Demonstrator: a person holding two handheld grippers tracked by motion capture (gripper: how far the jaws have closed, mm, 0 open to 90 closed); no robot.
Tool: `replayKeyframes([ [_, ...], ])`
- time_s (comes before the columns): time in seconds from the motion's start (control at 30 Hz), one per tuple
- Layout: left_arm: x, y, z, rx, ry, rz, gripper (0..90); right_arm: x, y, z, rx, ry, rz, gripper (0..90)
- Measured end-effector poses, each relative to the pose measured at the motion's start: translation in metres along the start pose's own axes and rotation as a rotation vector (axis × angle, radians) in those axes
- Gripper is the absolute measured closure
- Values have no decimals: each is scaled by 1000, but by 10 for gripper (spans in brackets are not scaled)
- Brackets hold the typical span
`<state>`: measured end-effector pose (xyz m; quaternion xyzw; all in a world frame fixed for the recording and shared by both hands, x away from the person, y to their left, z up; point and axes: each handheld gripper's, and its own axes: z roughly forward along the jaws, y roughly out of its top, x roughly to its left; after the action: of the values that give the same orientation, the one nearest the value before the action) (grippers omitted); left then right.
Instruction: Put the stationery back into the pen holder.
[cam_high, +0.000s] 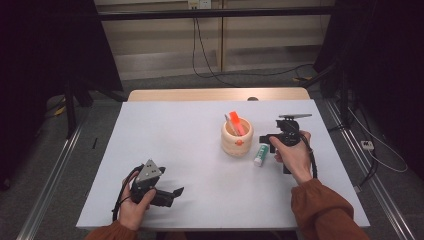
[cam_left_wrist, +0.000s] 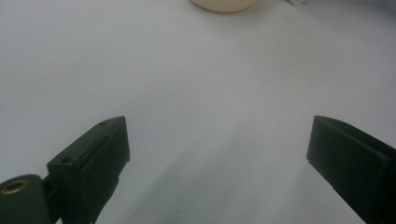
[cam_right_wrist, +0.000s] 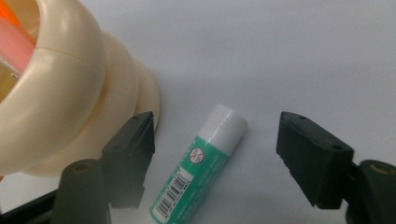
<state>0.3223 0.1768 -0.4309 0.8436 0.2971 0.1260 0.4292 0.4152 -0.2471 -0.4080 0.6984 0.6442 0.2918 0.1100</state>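
Right gripper view: glue stick (cam_right_wrist: 200, 172) lying flat on table between wide-open jaws of right gripper (cam_right_wrist: 217, 158) — long axis running along them, white cap away; cream holder (cam_right_wrist: 70, 93) crowding one jaw.

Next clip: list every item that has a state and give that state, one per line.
Glue stick: lying flat on the table, capped, beside the holder, between the open jaws, not gripped.
Cream holder: upright, with orange and pink items standing in it.
Right tool: open, jaws either side of the glue stick.
Left tool: open, nothing between its jaws, low over bare table.
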Motion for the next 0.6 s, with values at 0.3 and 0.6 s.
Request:
replayKeyframes([
  [0.3, 0, 0, 0, 4, -1, 0, 58, 5, 2, 13, 99, -48, 10, 308],
  [0.6, 0, 0, 0, 2, -2, 0, 58, 12, 4, 23, 159, -76, 19, 397],
])
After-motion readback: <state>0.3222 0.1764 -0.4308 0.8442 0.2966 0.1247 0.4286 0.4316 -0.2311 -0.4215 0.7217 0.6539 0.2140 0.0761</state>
